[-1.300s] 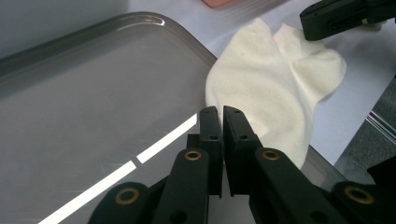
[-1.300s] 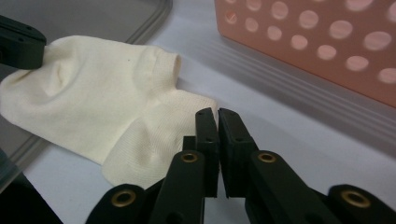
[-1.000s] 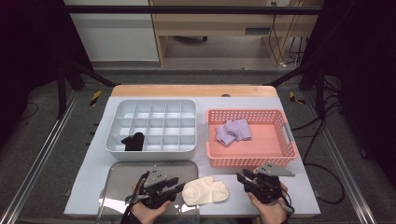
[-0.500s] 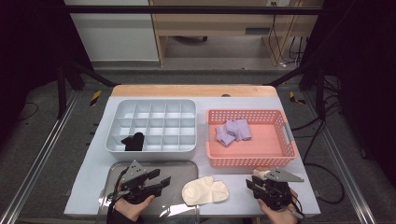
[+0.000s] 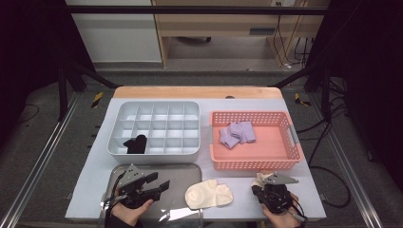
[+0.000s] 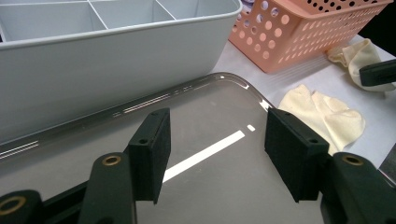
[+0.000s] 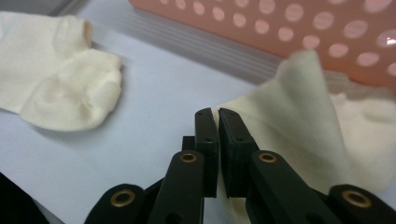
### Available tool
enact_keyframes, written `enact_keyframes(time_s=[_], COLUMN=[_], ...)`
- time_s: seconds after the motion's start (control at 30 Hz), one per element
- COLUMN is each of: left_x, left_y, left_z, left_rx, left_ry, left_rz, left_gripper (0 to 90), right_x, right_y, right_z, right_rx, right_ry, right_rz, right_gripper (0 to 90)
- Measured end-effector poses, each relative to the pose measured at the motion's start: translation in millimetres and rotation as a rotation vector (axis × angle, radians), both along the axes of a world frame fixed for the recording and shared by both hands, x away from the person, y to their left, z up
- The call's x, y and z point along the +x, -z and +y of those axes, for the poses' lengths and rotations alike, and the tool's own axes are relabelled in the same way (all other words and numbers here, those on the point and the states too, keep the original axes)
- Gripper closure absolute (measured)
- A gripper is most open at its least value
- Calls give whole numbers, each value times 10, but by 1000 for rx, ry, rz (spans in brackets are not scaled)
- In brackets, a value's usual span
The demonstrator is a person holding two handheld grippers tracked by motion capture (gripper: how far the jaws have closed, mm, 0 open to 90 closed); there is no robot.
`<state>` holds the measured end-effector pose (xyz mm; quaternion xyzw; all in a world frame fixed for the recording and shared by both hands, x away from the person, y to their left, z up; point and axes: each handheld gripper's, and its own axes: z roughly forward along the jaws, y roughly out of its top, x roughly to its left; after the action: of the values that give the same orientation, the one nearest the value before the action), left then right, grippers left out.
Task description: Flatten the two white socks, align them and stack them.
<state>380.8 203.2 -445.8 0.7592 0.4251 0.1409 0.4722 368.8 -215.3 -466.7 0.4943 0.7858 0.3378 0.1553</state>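
Right hand-held gripper [image 7: 215, 112] at near right of the tabletop [image 5: 304, 187], jaws pinched together on the edge of a cream sock [image 7: 299, 121] lying just near of the pink basket [image 5: 256, 142]. Left hand-held gripper [image 6: 215, 140] jaws apart, empty, over the metal tray [image 6: 205, 135]. Second cream sock [image 5: 209, 194] lies flat between them, touching the tray's right edge. Socks look light, soft, floppy; will droop and fold when lifted. Best pinch at cuff or a doubled edge. Grey divider box [image 5: 157, 128] far left holds a black sock [image 5: 135, 144].
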Motion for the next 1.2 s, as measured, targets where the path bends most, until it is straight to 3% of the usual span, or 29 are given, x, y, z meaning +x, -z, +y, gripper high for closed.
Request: enact_keyframes(time_s=[0.1,0.27,0.4,0.5,0.63,0.67,0.77,0.83,1.0,1.2], left_x=[9,5,-4,-8,-20,-23,-25,-25,-23,-16], left_y=[0,-13,-31,-44,-67,-94,-145,-214,-345,-473], left_z=[7,7,-1,-8,-19,-29,-54,-95,-250,-489], left_rx=[0,-11,-16,-19,-27,-35,-37,-42,-30,-13], left_ry=[0,2,15,21,28,34,50,60,90,122], left_rz=[0,3,0,-3,-7,-9,-19,-33,-49,-65], left_gripper=[402,413,429,441,457,461,467,485,491,497], right_x=[-22,-47,40,85,89,75,66,77,109,143], right_y=[-98,-283,-201,-106,-95,-150,-202,-267,-288,-236], right_z=[-3,168,356,459,472,421,351,202,-48,-231], right_rx=[43,154,162,142,141,156,170,169,161,107], right_ry=[-6,-70,-108,-133,-137,-125,-103,-47,29,85], right_rz=[-32,-93,-56,-20,-31,-75,-101,-132,-149,-157], right_gripper=[874,871,866,838,789,743,722,718,721,726])
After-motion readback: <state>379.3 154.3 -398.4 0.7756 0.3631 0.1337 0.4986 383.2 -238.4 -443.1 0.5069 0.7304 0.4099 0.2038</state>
